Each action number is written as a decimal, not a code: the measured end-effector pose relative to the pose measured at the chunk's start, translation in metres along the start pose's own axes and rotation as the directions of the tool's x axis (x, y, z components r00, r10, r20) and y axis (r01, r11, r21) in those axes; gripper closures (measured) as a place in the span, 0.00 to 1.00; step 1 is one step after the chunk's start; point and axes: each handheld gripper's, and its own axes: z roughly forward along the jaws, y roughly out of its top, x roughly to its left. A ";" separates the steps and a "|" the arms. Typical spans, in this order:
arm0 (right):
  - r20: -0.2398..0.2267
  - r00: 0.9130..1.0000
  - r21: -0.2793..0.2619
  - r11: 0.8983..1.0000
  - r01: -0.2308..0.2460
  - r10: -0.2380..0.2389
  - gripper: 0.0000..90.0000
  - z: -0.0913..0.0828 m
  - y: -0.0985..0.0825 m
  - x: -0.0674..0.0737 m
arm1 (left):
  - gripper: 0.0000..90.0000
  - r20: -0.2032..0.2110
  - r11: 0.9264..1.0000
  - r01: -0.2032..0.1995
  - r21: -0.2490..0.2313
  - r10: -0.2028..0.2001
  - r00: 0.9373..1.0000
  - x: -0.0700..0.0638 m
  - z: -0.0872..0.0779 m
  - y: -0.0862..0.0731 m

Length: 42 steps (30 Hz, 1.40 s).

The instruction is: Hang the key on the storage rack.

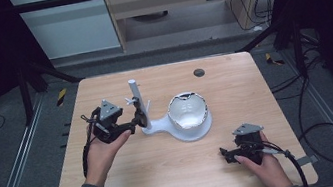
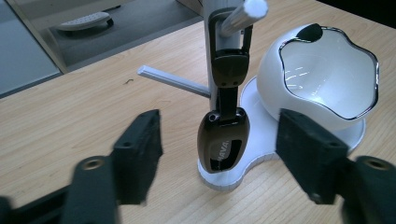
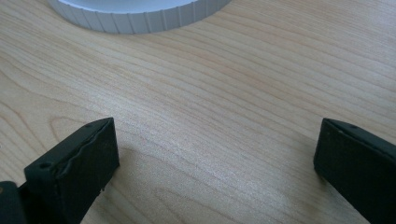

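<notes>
One white stand (image 1: 159, 124), one bowl (image 1: 186, 111), one key fob (image 2: 223, 140), two grippers.

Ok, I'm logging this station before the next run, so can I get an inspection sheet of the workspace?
Surface: wooden table, bare, dark round hole near the far edge.
Job's things: white stand with pegs; dark key fob hanging on it; white bowl on its base.
Clutter: nothing seen.
Grippers: left tool open, jaws either side of the fob, not touching; right tool open over bare wood.
Cables: right tool's cable trails off the table; more on the floor.
Surroundings: dark frame, grey floor.
</notes>
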 end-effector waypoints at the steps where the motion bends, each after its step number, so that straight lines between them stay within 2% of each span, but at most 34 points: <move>1: -0.002 1.000 0.000 1.000 -0.002 0.002 0.00 0.000 0.000 0.000 | 0.24 0.001 1.000 0.001 -0.002 -0.001 1.000 -0.001 -0.001 -0.001; 3: -0.002 1.000 0.000 1.000 -0.002 0.002 0.00 0.000 0.000 0.000 | 0.15 -0.003 1.000 0.006 -0.015 -0.006 1.000 -0.002 -0.003 -0.003; 5: -0.002 1.000 0.000 1.000 -0.002 0.002 0.00 0.000 0.000 0.000 | 0.04 -0.041 1.000 0.000 -0.019 0.000 0.999 -0.004 -0.005 -0.006; 6: -0.002 1.000 0.000 1.000 -0.001 0.001 0.00 0.000 0.000 0.000 | 0.03 -0.035 1.000 -0.012 -0.022 0.011 0.999 -0.004 -0.006 -0.009; 10: 0.000 1.000 0.000 1.000 0.000 0.000 0.01 0.000 0.000 0.000 | 0.03 0.011 1.000 -0.018 -0.004 0.018 1.000 -0.004 -0.008 -0.018; 16: -0.001 1.000 0.000 1.000 -0.001 0.001 0.00 0.000 0.000 0.000 | 0.04 0.045 0.999 -0.028 0.017 0.027 0.999 -0.002 -0.012 -0.031; 22: 0.001 1.000 0.000 1.000 0.000 0.000 0.01 0.000 0.000 0.000 | 0.05 0.036 0.999 -0.033 0.038 0.032 0.999 0.002 -0.012 -0.044; 24: 0.001 1.000 0.000 1.000 0.000 0.000 0.01 0.000 0.000 0.000 | 0.05 0.052 1.000 -0.012 0.028 0.010 0.999 0.004 -0.012 -0.050; 28: 0.000 1.000 0.000 1.000 -0.001 0.001 0.00 0.000 0.000 0.000 | 0.04 0.057 0.999 -0.019 0.042 0.017 0.998 0.005 -0.011 -0.061; 30: 0.001 1.000 0.000 1.000 -0.001 0.001 0.01 0.000 0.000 0.000 | 0.04 0.063 0.999 -0.010 0.053 0.007 0.998 0.006 -0.010 -0.067; 37: 0.001 1.000 0.000 1.000 -0.001 0.001 0.01 0.000 0.000 0.000 | 0.04 0.064 0.993 -0.017 0.119 0.010 0.998 0.008 -0.004 -0.092; 42: 0.001 1.000 0.000 1.000 -0.001 0.001 0.00 0.000 0.000 0.000 | 0.04 0.062 0.981 -0.056 0.185 0.045 0.997 0.007 -0.001 -0.103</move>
